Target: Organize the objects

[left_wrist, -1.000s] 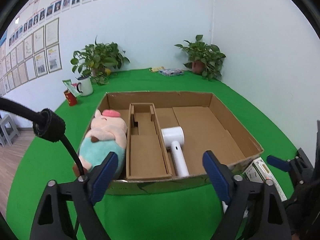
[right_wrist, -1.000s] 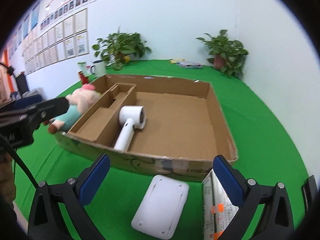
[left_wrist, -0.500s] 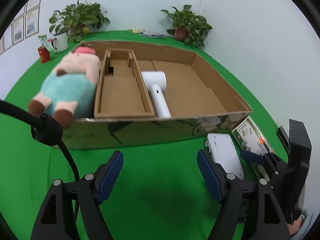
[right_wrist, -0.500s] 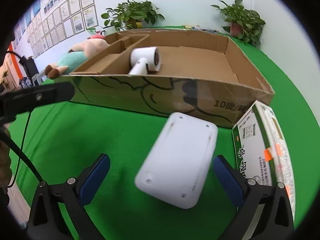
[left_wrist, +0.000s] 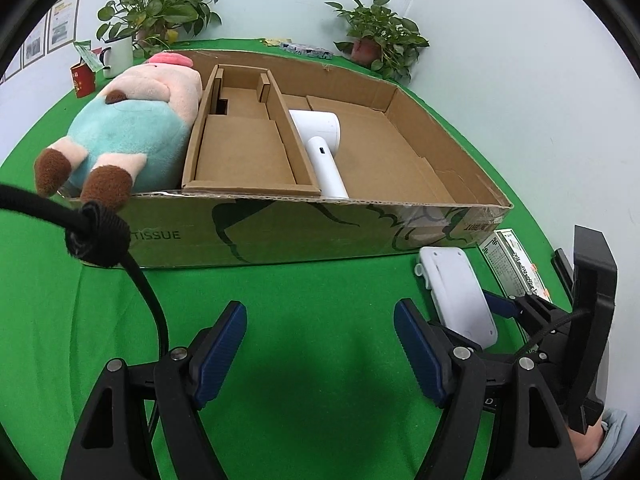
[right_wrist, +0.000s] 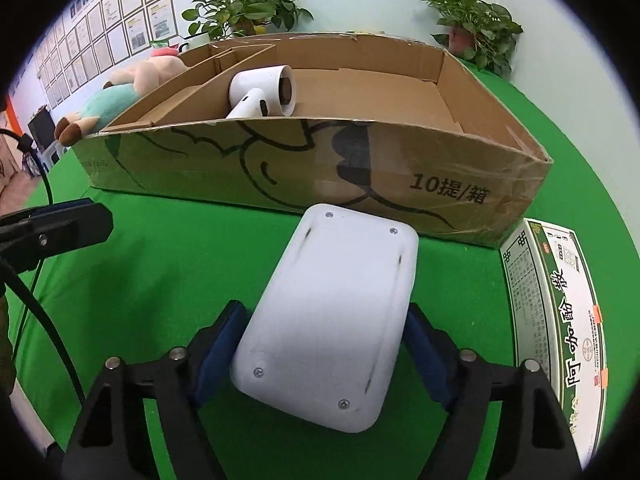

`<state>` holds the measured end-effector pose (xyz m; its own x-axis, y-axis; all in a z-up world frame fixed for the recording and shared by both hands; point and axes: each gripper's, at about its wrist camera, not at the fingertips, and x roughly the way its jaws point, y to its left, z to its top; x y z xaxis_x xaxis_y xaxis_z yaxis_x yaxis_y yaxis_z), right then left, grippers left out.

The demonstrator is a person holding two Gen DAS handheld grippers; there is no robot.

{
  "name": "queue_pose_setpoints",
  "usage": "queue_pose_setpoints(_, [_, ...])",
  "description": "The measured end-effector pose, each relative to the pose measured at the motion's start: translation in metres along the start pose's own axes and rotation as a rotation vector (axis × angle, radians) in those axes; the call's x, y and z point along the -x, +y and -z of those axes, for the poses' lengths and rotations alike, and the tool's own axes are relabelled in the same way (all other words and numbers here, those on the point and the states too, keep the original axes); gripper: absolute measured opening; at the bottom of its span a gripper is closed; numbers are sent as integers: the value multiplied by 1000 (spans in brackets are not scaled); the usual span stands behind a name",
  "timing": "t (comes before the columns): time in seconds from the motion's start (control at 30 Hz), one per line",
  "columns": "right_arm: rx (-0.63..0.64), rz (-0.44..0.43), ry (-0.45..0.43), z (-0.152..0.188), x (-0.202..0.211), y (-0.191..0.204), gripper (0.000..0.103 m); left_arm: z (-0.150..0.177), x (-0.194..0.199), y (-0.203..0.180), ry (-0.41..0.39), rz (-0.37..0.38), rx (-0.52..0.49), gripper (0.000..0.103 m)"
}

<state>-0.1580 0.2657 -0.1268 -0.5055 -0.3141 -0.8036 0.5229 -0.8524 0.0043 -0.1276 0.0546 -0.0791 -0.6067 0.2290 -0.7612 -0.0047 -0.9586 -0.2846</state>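
Observation:
A white flat plastic device (right_wrist: 332,320) lies on the green cloth in front of the cardboard box (right_wrist: 320,168). My right gripper (right_wrist: 324,340) has its blue pads on both sides of the device, shut on it; it also shows in the left wrist view (left_wrist: 456,292). My left gripper (left_wrist: 320,344) is open and empty above the green cloth, in front of the box (left_wrist: 280,228). Inside the box lie a white hair dryer (left_wrist: 320,144) and a plush pig (left_wrist: 128,128) at the left.
A green and white carton (right_wrist: 556,304) lies flat to the right of the device. A cardboard insert (left_wrist: 244,144) divides the box. Two potted plants (left_wrist: 380,40), a mug (left_wrist: 118,56) and a red tin (left_wrist: 82,80) stand at the back. A black cable (left_wrist: 96,236) hangs at left.
Both grippers have come down and closer to the table in front of the box. The right gripper has closed its pads around the white device.

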Motion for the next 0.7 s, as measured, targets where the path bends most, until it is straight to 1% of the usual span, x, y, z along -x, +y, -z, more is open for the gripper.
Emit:
queue_pose_setpoints(0.07, [8, -16, 6, 4, 5, 2, 70, 0, -3, 1, 22, 5, -2, 74])
queue_pose_setpoints(0.17, [39, -71, 18, 13, 15, 9, 69, 4, -7, 1, 63, 40, 3, 74])
queue_pose_setpoints(0.23, [69, -109, 17, 23, 22, 17, 69, 7, -11, 2, 87, 94, 20, 74])
queue_pose_setpoints(0.33, [99, -182, -4, 38, 35, 27, 69, 12, -19, 1, 126, 219, 45, 74])
queue_pose_setpoints(0.37, [108, -206, -19, 39, 36, 27, 71, 13, -21, 0, 136, 251, 51, 74])
queue_pose_setpoints(0.4, [118, -216, -32, 43, 39, 29, 84, 14, -25, 0, 153, 294, 65, 74])
queue_pose_setpoints(0.43, [126, -220, -40, 44, 40, 31, 88, 15, -26, -2, 164, 316, 76, 74])
queue_pose_setpoints(0.5, [141, -221, -48, 47, 41, 33, 91, 19, -33, -5, 197, 381, 109, 74])
queue_pose_setpoints(0.53, [144, -221, -47, 46, 40, 31, 93, 19, -33, -6, 194, 388, 111, 74])
queue_pose_setpoints(0.6, [139, -225, -45, 43, 37, 28, 101, 21, -37, -10, 210, 424, 119, 73])
queue_pose_setpoints(0.7, [140, -221, -45, 37, 33, 27, 102, 24, -40, -13, 218, 446, 132, 67])
